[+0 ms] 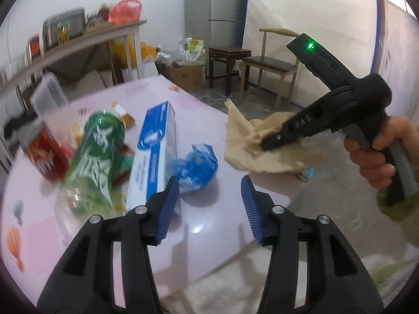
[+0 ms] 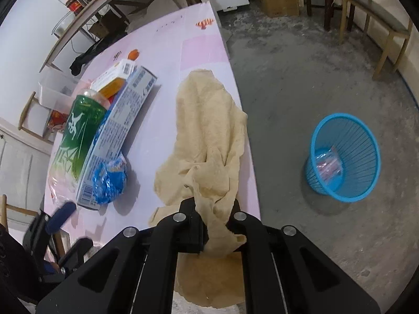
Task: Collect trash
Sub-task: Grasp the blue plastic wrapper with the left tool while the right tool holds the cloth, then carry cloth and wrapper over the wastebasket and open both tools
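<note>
Two tongs are at work over a pink table (image 2: 199, 49). The right tongs (image 2: 217, 225) are pressed together on a bunched fold of a tan cloth (image 2: 209, 130), pinching it at the near edge of the table; most of the cloth lies spread on the table ahead of these tongs, and a loose end hangs below them. In the left wrist view the right tongs (image 1: 264, 145) show from the side, gripped by a hand (image 1: 377, 154), with the cloth (image 1: 251, 141) crumpled around their tip.

The left tongs (image 1: 209, 204) stand spread with nothing between the blue pads (image 1: 167, 209), above bare table. Just ahead of them and slightly left lies a crumpled blue wrapper (image 1: 193, 167), close beside a long blue and white box (image 1: 154, 157). Left of the box lies a green bottle (image 1: 91, 162), and beyond that a red can (image 1: 44, 154) and a clear plastic tub (image 1: 49, 96), all blurred.

Well to the right of the right tongs, down on the grey floor (image 2: 288, 78), stands a blue basket (image 2: 343, 157) with a clear wrapper in its bottom.
</note>
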